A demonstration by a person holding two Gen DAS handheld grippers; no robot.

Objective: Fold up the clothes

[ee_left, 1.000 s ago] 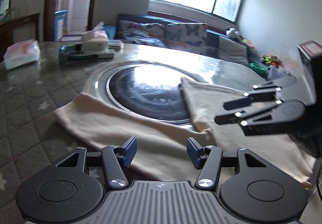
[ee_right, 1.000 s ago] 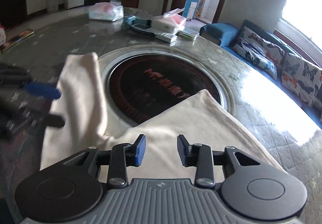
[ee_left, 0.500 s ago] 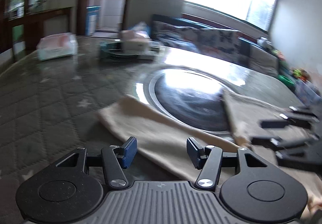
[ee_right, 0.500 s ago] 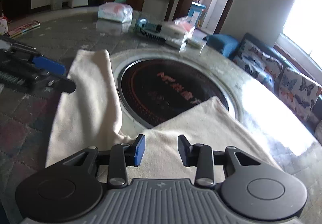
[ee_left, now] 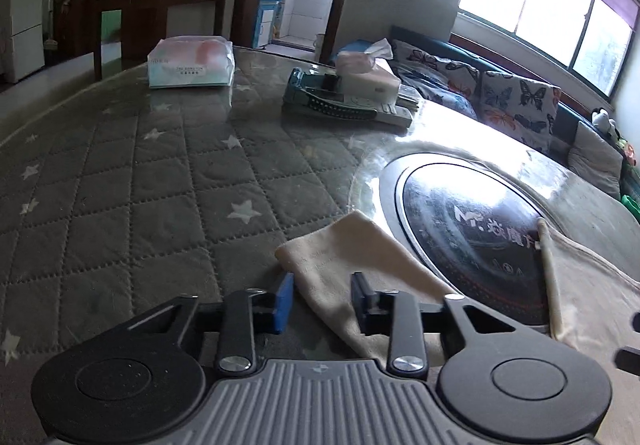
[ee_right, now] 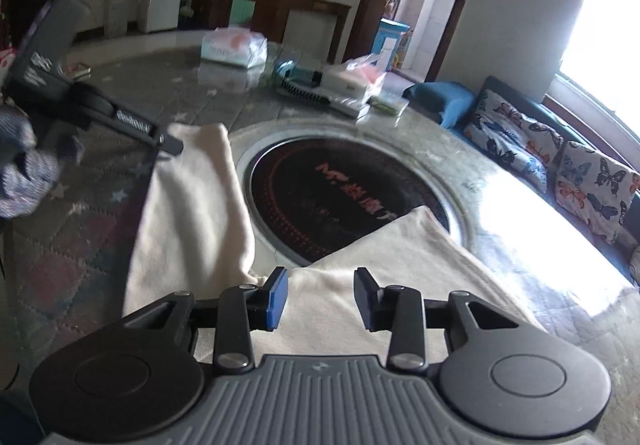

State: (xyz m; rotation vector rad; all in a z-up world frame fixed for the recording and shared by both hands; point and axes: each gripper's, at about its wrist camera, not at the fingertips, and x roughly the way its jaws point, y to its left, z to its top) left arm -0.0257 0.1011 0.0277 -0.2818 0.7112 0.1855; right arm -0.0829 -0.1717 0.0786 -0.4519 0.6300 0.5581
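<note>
L gripper [ee_left: 322, 299] now at garment [ee_left: 352, 257] corner

One cream garment [ee_right: 192, 213] lies ahead of the tongs. Two tissue packs sit beyond it: one sealed pack [ee_left: 190, 62] and one open pack [ee_left: 366, 71]. Possibly two butterfly cushions [ee_right: 552, 161] are at far right, though glare blurs them.

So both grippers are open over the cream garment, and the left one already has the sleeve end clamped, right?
Not clamped. In the left wrist view the left gripper is open, its jaws either side of the cream garment's sleeve end. The right gripper is open over the cloth too.
</note>
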